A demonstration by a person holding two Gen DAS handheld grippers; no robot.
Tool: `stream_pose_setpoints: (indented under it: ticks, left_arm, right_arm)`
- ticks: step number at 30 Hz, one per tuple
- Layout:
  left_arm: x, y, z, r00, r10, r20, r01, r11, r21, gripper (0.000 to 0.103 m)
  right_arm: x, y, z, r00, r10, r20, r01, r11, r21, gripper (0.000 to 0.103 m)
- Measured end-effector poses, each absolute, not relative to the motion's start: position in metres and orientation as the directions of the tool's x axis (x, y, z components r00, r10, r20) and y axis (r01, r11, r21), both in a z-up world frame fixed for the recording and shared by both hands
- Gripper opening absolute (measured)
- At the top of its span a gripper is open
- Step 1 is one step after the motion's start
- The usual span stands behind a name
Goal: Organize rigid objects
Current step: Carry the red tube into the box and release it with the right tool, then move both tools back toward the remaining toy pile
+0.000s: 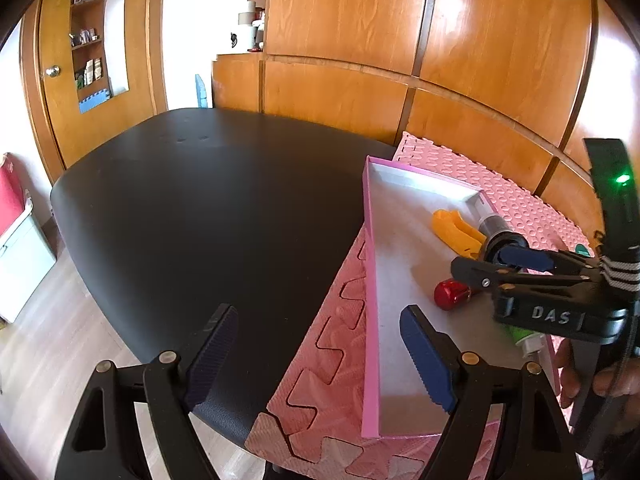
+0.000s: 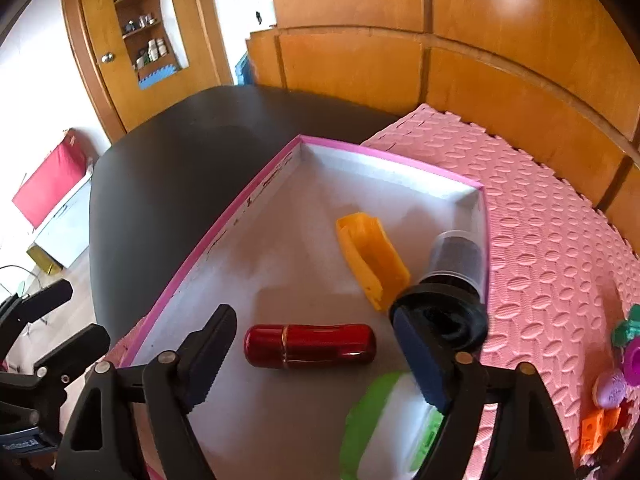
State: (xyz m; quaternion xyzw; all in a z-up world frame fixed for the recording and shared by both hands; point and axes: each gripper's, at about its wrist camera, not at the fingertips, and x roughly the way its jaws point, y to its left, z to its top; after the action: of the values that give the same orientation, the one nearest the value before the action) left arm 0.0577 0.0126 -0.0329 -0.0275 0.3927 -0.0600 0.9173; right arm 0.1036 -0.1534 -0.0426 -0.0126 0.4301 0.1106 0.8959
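Observation:
A pink-rimmed box with a white inside lies on a pink foam mat. In it lie a red cylinder, a yellow plastic piece, a clear jar with a black lid and a green and white object. My right gripper is open above the box, its fingers either side of the red cylinder and apart from it. My left gripper is open and empty at the box's left rim. In the left wrist view the right gripper hangs over the red cylinder.
The mat lies on a black table against a wooden panelled wall. Small colourful toys lie on the mat right of the box. A red and white bin stands on the floor at left.

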Motion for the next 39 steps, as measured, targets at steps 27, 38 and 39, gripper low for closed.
stream_pose_setpoints:
  ticks: [27,38,39]
  left_arm:
    - [0.04,-0.02,-0.026,0.687,-0.149,-0.711,0.176,0.984,-0.037,0.084]
    - [0.037,-0.03,-0.029,0.676,-0.159,-0.719,0.202,0.979,-0.027,0.085]
    - [0.037,-0.031,-0.029,0.676,-0.16,-0.72,0.204,0.979,-0.026,0.086]
  right_arm:
    - [0.042,-0.183,-0.015,0.713,0.127,-0.69,-0.11,0.992,0.069,0.082]
    - [0.029,-0.208,-0.01,0.728,0.079,-0.681,-0.053,0.997,0.059,0.083]
    - [0.028,-0.211,-0.01,0.728,0.075,-0.681,-0.048,0.997,0.058,0.083]
